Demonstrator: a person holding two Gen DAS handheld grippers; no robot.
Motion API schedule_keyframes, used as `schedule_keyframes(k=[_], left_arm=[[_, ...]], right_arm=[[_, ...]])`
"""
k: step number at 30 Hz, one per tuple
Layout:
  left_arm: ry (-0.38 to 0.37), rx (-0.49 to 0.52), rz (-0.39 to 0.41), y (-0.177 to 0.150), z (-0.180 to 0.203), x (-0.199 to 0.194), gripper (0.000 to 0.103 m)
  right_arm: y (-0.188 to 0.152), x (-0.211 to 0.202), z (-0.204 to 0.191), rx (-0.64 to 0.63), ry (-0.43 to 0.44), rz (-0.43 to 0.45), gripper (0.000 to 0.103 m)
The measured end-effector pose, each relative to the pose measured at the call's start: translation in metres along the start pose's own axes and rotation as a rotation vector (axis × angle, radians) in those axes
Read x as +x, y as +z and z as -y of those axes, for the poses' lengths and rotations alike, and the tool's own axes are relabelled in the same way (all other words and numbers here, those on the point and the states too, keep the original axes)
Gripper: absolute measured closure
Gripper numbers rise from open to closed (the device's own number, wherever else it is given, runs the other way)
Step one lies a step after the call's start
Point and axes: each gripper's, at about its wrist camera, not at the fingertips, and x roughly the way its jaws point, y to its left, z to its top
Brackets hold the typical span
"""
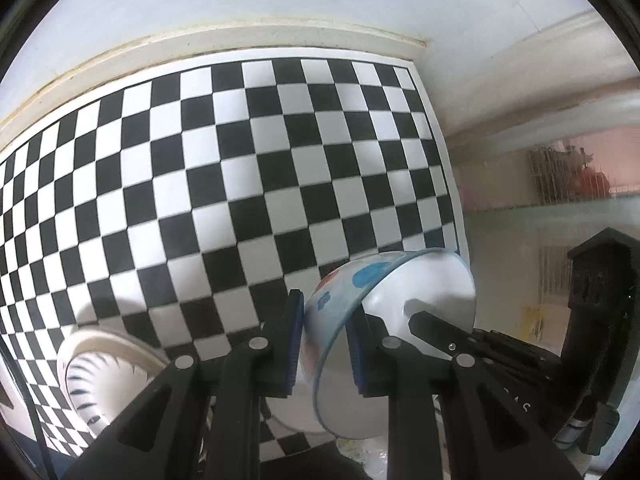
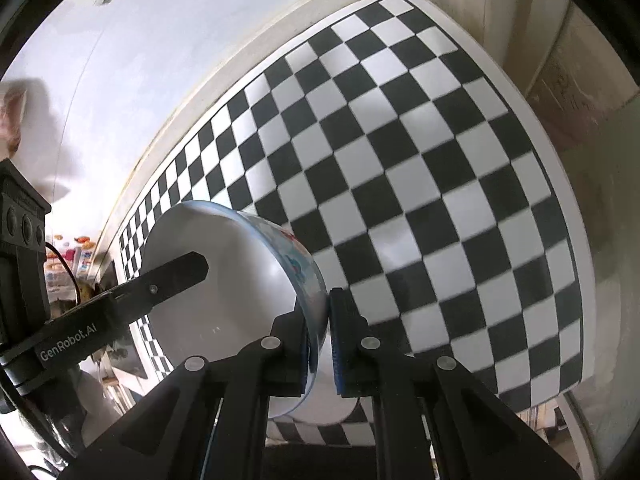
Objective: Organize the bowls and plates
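A white bowl with blue and red flower prints is held tilted above the checkered table, gripped by both grippers on opposite sides of its rim. My left gripper is shut on the bowl's wall. My right gripper is shut on the other side of the same bowl. The right gripper's finger shows inside the bowl in the left wrist view, and the left gripper's finger shows in the right wrist view. A second white bowl with dark stripes lies on the table at lower left.
The black and white checkered table fills both views, with a pale wall behind it. The table's right edge borders a window area. Cluttered shelves show at far left in the right wrist view.
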Motion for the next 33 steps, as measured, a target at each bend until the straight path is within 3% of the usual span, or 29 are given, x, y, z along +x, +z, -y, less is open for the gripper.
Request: schedule_keyframes(k=[11, 24, 33], left_arm=[[0.043, 0.022, -0.050, -0.045, -0.007, 0.016, 0.085], [0.170, 0.075, -0.078, -0.062, 0.006, 0.047, 0.085], [0.146, 0.054, -0.095, -0.069, -0.007, 0.048, 0.085]], right_arm=[[-0.051, 0.022, 0.006, -0.001, -0.023, -0.047, 0.093], [-0.066, 0.049, 0.006, -0.043, -0.098, -0.092, 0.093], [-0.071, 0.055, 0.002, -0.075, -0.127, -0.122, 0.091]])
